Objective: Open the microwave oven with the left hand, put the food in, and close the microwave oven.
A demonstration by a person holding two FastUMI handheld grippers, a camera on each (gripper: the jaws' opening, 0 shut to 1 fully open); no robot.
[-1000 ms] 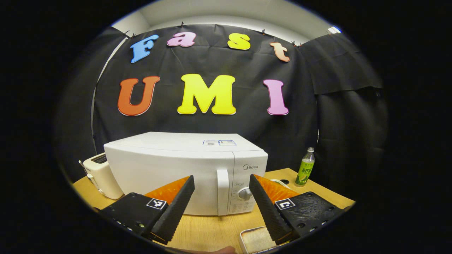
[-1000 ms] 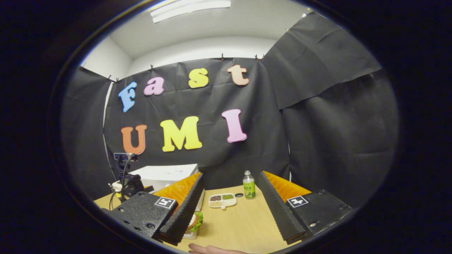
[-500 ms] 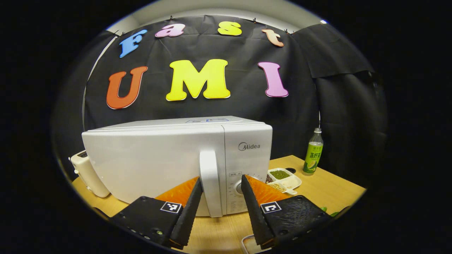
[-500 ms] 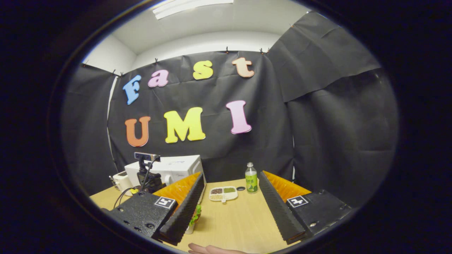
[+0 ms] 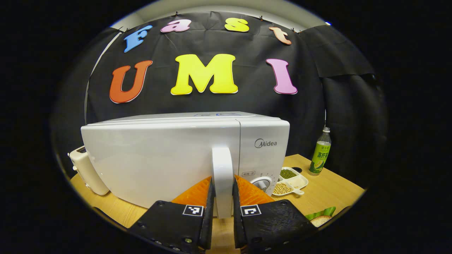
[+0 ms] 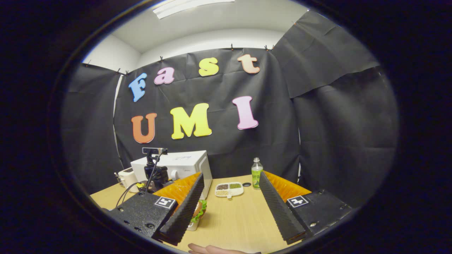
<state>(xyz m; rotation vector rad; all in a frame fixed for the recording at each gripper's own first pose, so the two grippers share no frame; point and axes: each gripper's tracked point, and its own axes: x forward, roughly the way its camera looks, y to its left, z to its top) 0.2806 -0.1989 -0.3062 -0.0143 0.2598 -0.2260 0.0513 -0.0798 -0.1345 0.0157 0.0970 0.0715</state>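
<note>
In the left gripper view, the handle (image 5: 222, 180) of the closed microwave (image 5: 169, 158) is clamped between the fingers of the left hand-held gripper (image 5: 222, 229).

In the right gripper view, the right hand-held gripper (image 6: 233, 225) is held wide open above the counter (image 6: 233, 215); the food (image 6: 197, 211) lies just beside its left finger, the microwave (image 6: 183, 165) farther ahead to the left.

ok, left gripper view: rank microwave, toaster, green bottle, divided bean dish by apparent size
1. microwave, by far the largest.
2. toaster, though partly hidden behind the microwave.
3-4. green bottle and divided bean dish look alike; not ranked.
</note>
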